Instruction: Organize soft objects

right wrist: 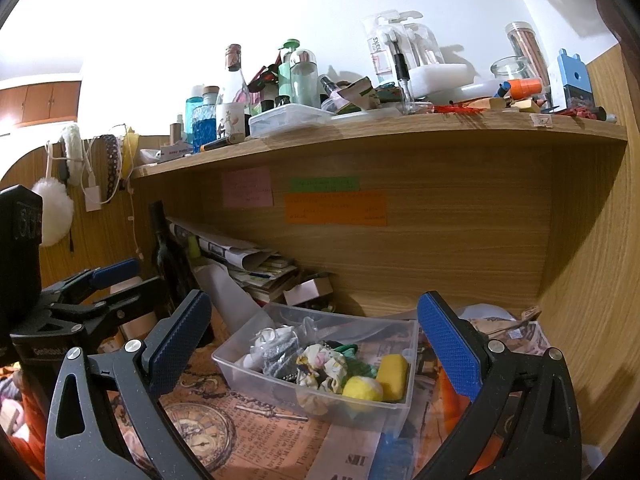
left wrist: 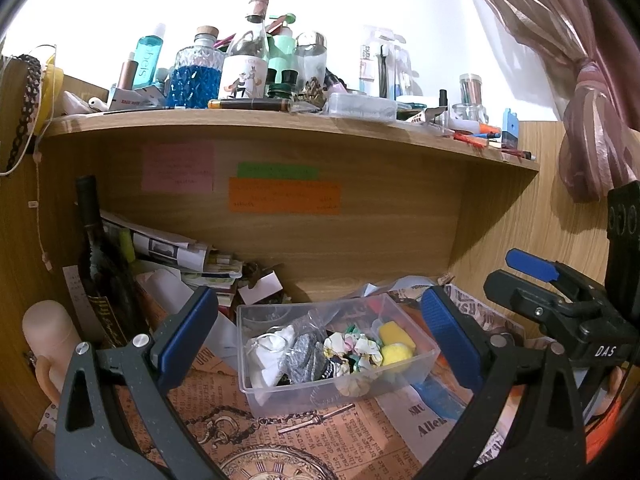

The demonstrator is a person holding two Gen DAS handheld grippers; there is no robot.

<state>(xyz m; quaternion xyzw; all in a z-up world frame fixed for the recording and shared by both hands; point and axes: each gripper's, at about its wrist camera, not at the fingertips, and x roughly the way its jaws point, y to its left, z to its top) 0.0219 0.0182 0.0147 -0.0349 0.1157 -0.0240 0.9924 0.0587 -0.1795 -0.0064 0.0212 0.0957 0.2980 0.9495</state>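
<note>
A clear plastic box (left wrist: pixel 416 364) (right wrist: pixel 240 376) stands on the newspaper-print desk mat under a shelf. It holds a yellow sponge (left wrist: pixel 394 334) (right wrist: pixel 394 376), a yellow pompom (left wrist: pixel 394 354) (right wrist: pixel 362 390), a floral scrunchie (left wrist: pixel 356 350) (right wrist: pixel 320 362), grey sparkly fabric (left wrist: pixel 304 356) (right wrist: pixel 280 356) and a white cloth (left wrist: pixel 272 354). My left gripper (left wrist: pixel 320 332) is open and empty, its fingers on either side of the box. My right gripper (right wrist: pixel 316 340) is open and empty, also on either side of the box. Each gripper shows at the edge of the other's view.
A dark wine bottle (left wrist: pixel 100 264) (right wrist: pixel 168 252) and stacked papers (left wrist: pixel 168 248) (right wrist: pixel 240 256) stand at the back left. The wooden shelf (left wrist: pixel 280 128) (right wrist: pixel 400 136) above carries many bottles and jars. A wooden side panel (right wrist: pixel 592 280) closes the right.
</note>
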